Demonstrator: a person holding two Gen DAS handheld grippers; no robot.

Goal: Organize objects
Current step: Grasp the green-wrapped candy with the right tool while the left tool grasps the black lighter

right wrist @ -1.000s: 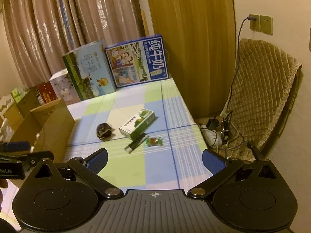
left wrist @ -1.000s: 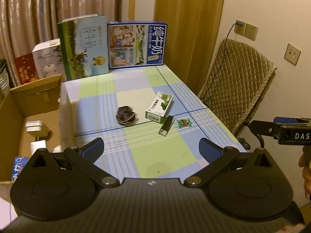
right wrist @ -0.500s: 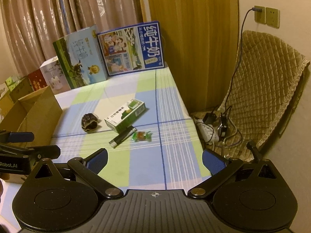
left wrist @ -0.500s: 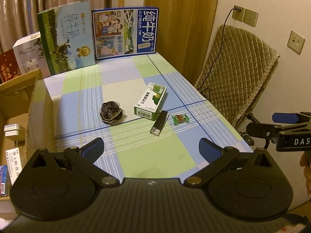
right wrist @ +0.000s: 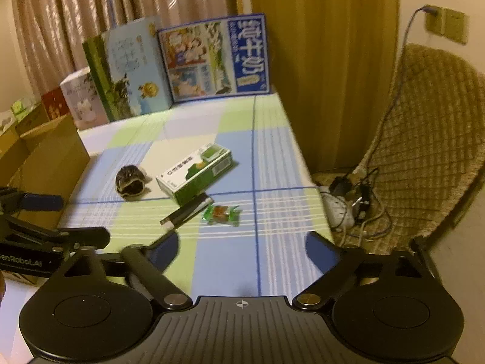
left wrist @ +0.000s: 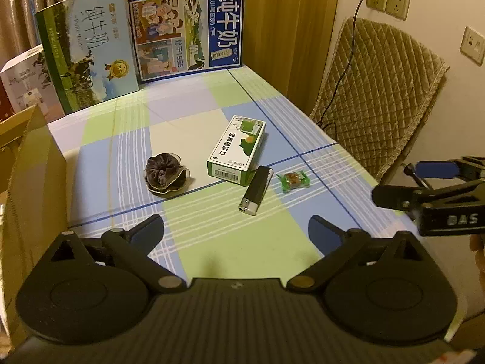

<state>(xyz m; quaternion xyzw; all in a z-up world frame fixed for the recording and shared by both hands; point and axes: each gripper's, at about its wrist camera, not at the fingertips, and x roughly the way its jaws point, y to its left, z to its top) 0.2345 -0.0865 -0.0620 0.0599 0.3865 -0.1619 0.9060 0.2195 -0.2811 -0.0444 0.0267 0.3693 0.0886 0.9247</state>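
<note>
Hovering over checked surface: left gripper and right gripper, jaws just narrowing, empty, still apart; lighter touching green box, candy just beside.

Both grippers empty, jaws narrowing

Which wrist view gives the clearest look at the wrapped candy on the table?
The left wrist view: the wrapped candy is sharp there, green wrapper and brown centre distinct, lying apart from the lighter. The right wrist view shows it too, unobstructed, but motion blur smears its outline.
</note>
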